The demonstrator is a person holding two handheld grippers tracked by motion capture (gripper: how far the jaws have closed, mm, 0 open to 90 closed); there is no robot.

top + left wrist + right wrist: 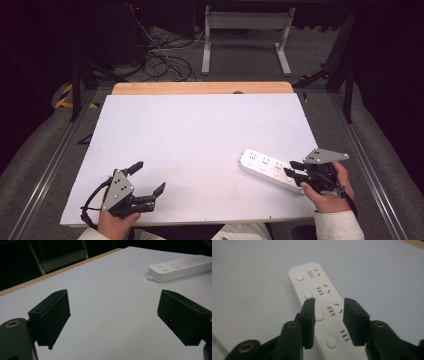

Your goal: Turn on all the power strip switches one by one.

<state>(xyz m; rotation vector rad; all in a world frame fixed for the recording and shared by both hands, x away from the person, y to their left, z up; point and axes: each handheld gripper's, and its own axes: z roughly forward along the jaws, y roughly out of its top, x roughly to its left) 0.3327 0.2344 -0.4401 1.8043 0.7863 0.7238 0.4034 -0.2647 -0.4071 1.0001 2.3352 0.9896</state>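
A white power strip [265,166] with several sockets and round buttons lies flat on the right side of the white table [200,145]. My right gripper [291,168] hovers over the strip's near end. In the right gripper view the gripper [329,301] is open by a narrow gap, with its jaws above the top face of the strip [312,282] and nothing clamped. My left gripper [148,176] rests at the front left, well apart from the strip. Its jaws stand wide open over bare table in the left gripper view [112,297], with the strip [180,268] far off to the right.
A wooden strip [202,88] borders the table's far edge. Beyond it are a white frame's legs [245,40] and loose cables [165,60] on the floor. Metal rails [50,165] run along both sides.
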